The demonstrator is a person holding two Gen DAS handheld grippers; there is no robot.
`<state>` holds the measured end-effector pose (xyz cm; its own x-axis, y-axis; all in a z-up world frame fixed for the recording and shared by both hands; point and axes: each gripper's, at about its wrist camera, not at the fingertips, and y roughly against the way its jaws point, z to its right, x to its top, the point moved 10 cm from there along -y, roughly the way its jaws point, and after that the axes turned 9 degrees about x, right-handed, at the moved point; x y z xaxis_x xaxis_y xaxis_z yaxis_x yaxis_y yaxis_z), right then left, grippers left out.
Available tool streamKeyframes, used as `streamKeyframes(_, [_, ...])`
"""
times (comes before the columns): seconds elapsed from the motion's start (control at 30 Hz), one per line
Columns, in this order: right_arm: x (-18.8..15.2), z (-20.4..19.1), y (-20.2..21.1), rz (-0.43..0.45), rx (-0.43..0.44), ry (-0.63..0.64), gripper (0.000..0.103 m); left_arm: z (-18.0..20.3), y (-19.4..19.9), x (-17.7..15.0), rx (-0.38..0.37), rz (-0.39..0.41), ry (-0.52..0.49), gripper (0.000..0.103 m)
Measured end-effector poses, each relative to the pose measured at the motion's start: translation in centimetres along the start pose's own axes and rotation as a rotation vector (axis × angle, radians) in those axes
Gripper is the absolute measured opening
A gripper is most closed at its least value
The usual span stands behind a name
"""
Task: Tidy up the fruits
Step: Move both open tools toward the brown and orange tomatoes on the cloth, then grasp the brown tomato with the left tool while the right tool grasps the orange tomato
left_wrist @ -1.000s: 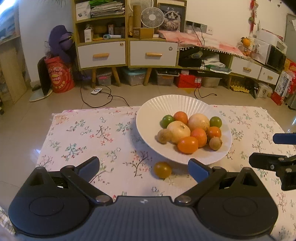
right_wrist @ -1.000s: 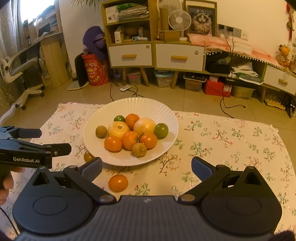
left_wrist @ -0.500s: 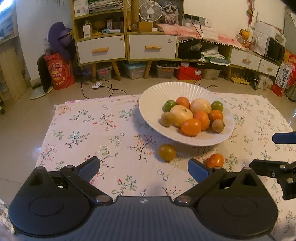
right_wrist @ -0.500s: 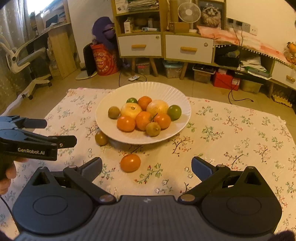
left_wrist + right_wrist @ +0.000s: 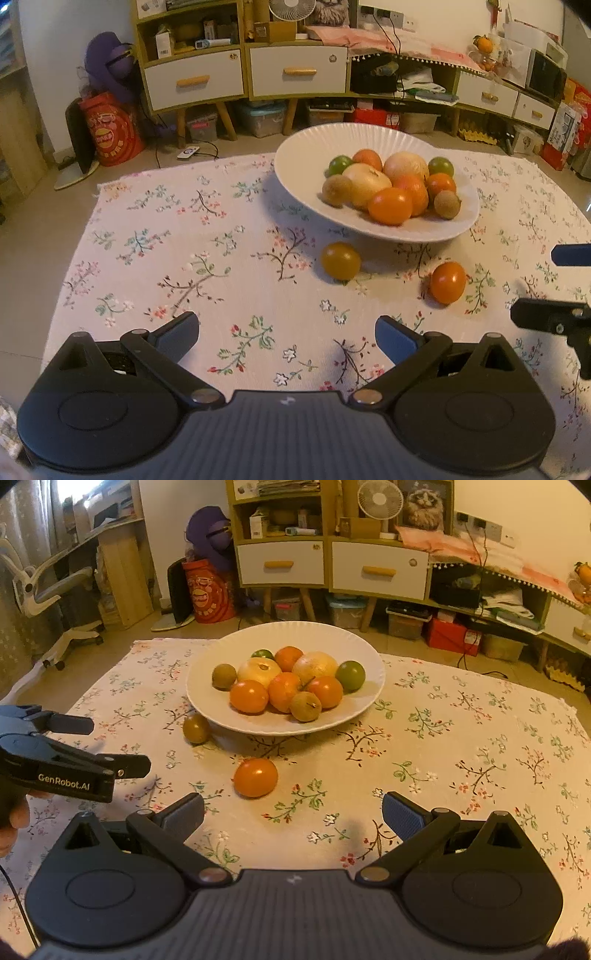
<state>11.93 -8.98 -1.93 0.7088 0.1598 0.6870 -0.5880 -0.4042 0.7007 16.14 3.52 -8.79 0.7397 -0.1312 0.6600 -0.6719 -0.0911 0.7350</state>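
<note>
A white plate point(image 5: 303, 162) point(image 5: 207, 701) piled with several fruits stands on the flowered cloth. Two fruits lie loose on the cloth in front of it: a brownish-yellow one point(image 5: 340, 260) point(image 5: 196, 728) and an orange one point(image 5: 447, 282) point(image 5: 255, 777). My left gripper point(image 5: 287, 334) point(image 5: 118, 746) is open and empty, low over the cloth, short of the brownish fruit. My right gripper point(image 5: 293, 812) point(image 5: 535, 284) is open and empty, just behind the orange fruit, which sits left of its centre line.
The floral cloth point(image 5: 166, 236) point(image 5: 461, 738) covers the table to its edges. Behind the table stand a cabinet with white drawers point(image 5: 299, 72) point(image 5: 376, 570), a red bag point(image 5: 110, 129) and storage boxes on the floor. A hand point(image 5: 13, 819) holds the left gripper.
Both grippers have pulled back and risen from the plate, so both loose fruits now show fully in front of it. Both stayed open. The fruits have not moved.
</note>
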Motion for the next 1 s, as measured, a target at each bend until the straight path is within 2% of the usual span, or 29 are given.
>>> streamKeyframes(0.2, [-0.4, 0.9, -0.5, 0.02, -0.032, -0.021, 0.103, 0.2, -1.3, 0.0, 0.008, 0.019, -0.003, 0.09])
streamKeyframes(0.37, [-0.5, 1.5, -1.2, 0.023, -0.046, -0.028, 0.103, 0.4, -1.9, 0.5, -0.009, 0.067, 0.021, 0.088])
streamKeyframes(0.47, [-0.8, 1.5, -1.6, 0.021, -0.048, -0.016, 0.103, 1.1, -2.3, 0.6, -0.035, 0.073, 0.01, 0.082])
streamKeyframes(0.53, [-1.0, 1.4, -1.9, 0.016, -0.046, 0.001, 0.103, 1.6, -2.5, 0.6, -0.05, 0.073, -0.01, 0.071])
streamKeyframes(0.67, [-1.2, 1.1, -2.3, 0.006, -0.044, 0.031, 0.103, 2.2, -2.7, 0.8, -0.058, 0.093, -0.032, 0.066])
streamKeyframes(0.87, [-1.7, 0.6, -2.9, -0.012, -0.034, 0.059, 0.103, 2.2, -3.3, 1.4, -0.067, 0.109, -0.013, 0.055])
streamKeyframes(1.0, [-1.7, 0.4, -3.1, -0.018, -0.032, 0.069, 0.103, 2.3, -3.4, 1.8, -0.075, 0.118, 0.004, 0.044])
